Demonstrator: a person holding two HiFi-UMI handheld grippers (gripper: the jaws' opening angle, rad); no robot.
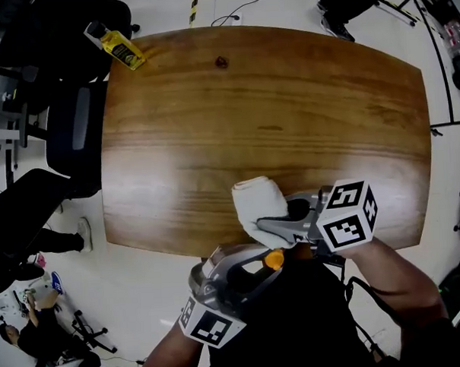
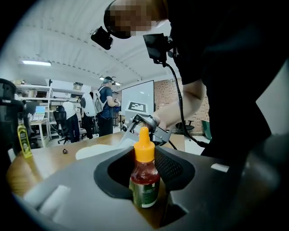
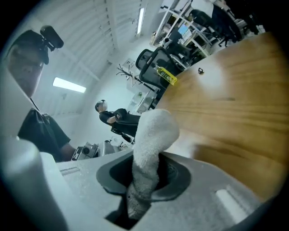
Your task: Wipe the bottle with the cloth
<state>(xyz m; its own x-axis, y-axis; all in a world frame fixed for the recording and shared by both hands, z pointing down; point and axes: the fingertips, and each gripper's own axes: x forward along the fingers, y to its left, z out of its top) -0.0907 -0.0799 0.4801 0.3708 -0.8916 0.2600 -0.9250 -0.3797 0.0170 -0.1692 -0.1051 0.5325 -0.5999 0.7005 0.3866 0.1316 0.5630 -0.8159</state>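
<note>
A small sauce bottle [image 2: 144,176] with an orange cap [image 1: 273,258] and a green label stands upright between the jaws of my left gripper [image 2: 144,158], which is shut on its body. In the head view that gripper [image 1: 248,273] hangs at the near edge of the wooden table [image 1: 264,101]. My right gripper [image 1: 281,221] is shut on a white cloth [image 1: 257,200], whose bunched end sticks out past the jaws over the table's near edge. In the right gripper view the cloth [image 3: 153,135] rises from the gripper [image 3: 146,178]. Cloth and bottle are close together but apart.
A yellow bottle [image 1: 117,45] lies at the table's far left corner, and a small dark object [image 1: 222,62] sits near the far edge. Black office chairs [image 1: 72,132] stand along the left side. People stand in the background [image 2: 106,106].
</note>
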